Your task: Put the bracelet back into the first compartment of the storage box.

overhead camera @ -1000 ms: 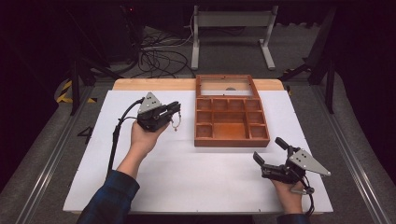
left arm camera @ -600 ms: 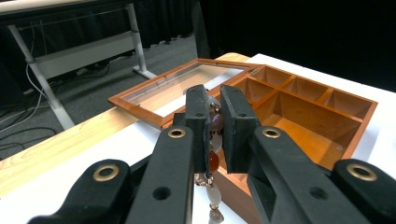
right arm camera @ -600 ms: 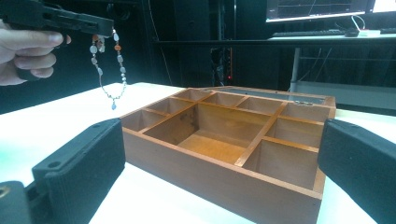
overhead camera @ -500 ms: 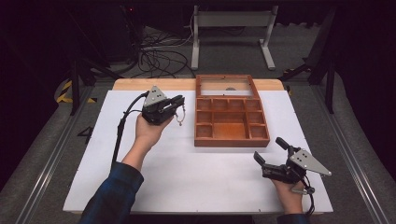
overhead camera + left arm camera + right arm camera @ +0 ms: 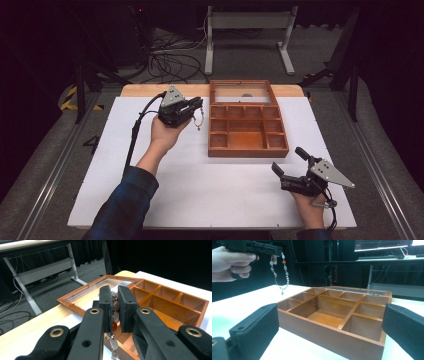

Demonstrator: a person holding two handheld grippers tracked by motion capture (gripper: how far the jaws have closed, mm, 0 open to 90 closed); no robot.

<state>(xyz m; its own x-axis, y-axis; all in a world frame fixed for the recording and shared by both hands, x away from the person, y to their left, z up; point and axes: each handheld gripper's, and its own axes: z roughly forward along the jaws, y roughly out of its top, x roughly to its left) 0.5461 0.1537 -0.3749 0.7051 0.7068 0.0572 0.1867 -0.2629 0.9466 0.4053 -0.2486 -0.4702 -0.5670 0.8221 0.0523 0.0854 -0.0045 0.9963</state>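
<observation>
Bead necklace [image 5: 199, 120] hangs pinched between the left gripper's [image 5: 196, 106] fingers, just beside the wooden box [image 5: 247, 131]. Right gripper [image 5: 288, 167] fingers spread wide, resting low over the tabletop [image 5: 200, 185].

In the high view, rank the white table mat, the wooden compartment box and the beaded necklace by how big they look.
1. white table mat
2. wooden compartment box, lid open
3. beaded necklace, dangling from the left gripper
</observation>
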